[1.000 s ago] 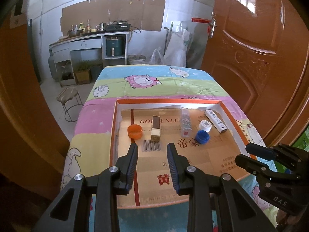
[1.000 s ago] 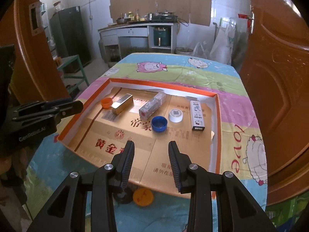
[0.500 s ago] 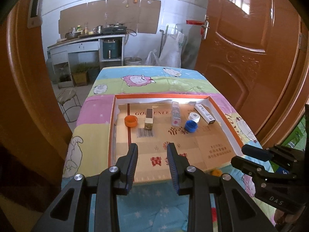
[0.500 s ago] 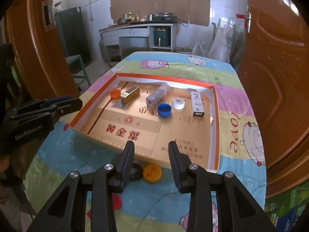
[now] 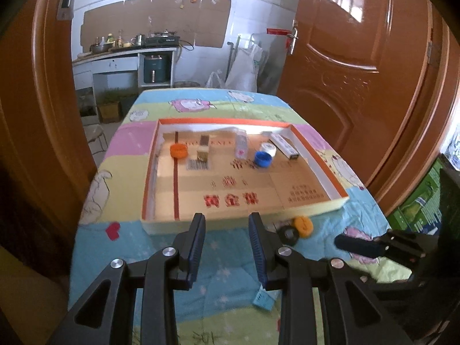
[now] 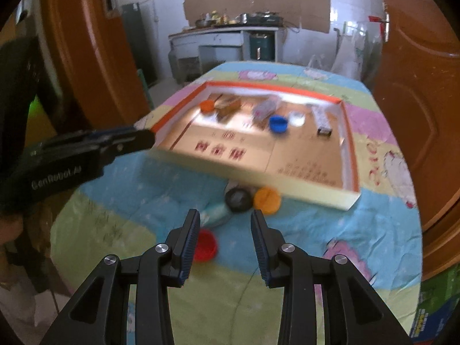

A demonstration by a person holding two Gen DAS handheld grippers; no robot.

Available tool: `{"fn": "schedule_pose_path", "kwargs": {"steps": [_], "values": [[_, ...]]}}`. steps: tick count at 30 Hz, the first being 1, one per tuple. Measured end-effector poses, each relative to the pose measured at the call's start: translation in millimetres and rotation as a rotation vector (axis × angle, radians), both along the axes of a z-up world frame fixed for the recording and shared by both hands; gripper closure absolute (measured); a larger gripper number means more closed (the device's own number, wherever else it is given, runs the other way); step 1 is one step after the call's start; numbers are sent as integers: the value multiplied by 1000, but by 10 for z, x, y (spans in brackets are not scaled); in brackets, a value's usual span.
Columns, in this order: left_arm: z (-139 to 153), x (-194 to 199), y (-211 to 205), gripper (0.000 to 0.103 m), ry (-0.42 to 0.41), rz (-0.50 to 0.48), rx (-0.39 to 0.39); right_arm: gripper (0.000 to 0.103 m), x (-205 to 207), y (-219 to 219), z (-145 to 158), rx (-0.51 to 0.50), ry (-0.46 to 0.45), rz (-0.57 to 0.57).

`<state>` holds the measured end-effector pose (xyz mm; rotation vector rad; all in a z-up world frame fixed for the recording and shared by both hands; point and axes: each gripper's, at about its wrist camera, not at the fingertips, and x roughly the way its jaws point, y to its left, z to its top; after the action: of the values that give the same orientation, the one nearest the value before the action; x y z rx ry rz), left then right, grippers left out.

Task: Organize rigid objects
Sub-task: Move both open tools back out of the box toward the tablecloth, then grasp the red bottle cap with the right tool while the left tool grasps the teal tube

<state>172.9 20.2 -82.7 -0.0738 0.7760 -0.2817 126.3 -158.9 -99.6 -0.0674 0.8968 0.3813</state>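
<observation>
Left gripper [image 5: 227, 224] I see partly open, nothing between its fingers | right gripper [image 6: 225, 221] likewise partly open, empty | yellow cap [image 6: 266, 200], black cap [image 6: 238, 199], red cap [image 6: 204, 245] on blanket [image 6: 359, 230] beside tray's near wall [image 6: 287, 185] | blue cap [image 5: 263, 159], orange cap [image 5: 177, 150] inside tray

Empty left gripper [image 5: 226, 231] before tray [image 5: 238, 223]

Both views are taken from wrist cameras angled down over the near table edge, facing the far kitchen wall. The shallow box [image 5: 316, 169] [image 6: 349, 132] is shared, toward twelve o'clock. Each opposite gripper is caught: at four o'clock, at nine o'clock.
</observation>
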Motion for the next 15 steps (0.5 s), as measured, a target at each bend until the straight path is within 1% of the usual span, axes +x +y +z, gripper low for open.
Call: {"fn": "schedule_pose_path", "kwargs": {"steps": [4, 8, 15], "values": [[-115, -78, 1, 72, 25, -8, -7, 65, -137, 115, -185, -34, 20, 46], [-168, -126, 28, 72, 40, -5, -12, 65, -182, 230, -333, -84, 26, 73], [-212, -143, 91, 72, 50, 3, -18, 65, -130, 319, -438, -122, 23, 90]]}}
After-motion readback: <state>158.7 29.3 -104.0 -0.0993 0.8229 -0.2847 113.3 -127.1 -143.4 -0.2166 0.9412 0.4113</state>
